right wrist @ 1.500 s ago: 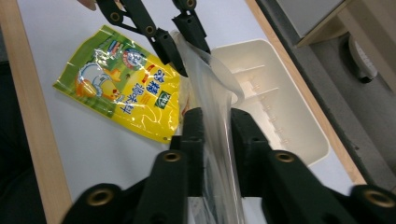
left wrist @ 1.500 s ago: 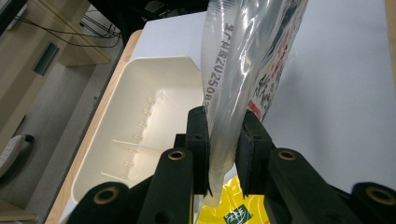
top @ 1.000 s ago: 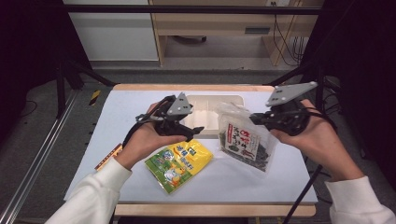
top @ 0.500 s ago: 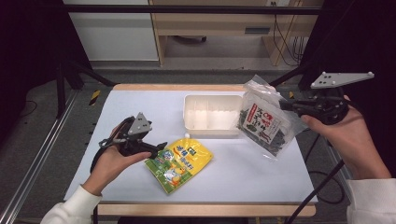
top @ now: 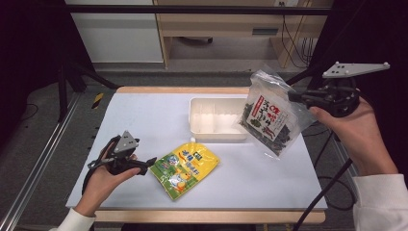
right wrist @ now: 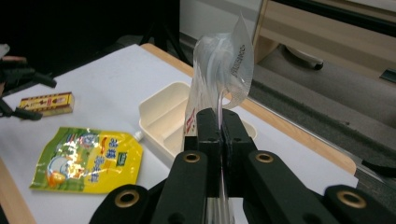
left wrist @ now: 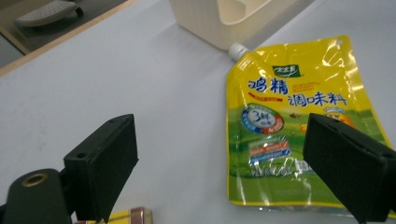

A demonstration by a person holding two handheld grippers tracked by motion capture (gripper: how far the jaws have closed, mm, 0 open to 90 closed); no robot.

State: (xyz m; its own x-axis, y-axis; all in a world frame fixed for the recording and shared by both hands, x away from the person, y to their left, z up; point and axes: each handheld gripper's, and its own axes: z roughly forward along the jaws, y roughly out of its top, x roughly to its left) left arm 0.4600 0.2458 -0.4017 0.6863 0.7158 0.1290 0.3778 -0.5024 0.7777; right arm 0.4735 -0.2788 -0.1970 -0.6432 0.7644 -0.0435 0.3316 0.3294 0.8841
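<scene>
Packing step: right gripper (top: pixel 294 97) clamped on seaweed bag (top: pixel 267 117) beside tray (top: pixel 215 136); left gripper (top: pixel 146 163), jaws just opened apart, at yellow pouch (top: pixel 185 168) near surface's front edge; next, closing on pouch.

White table (top: pixel 144 115): pouch (top: pixel 185 168), tray (top: pixel 216 120)

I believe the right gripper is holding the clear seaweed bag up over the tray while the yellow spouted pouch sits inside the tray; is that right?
Not quite: the yellow spouted pouch lies flat on the table in front of the tray, not inside it, as the high view shows. The rest stands: the right gripper holds the clear seaweed bag up over the tray.
</scene>
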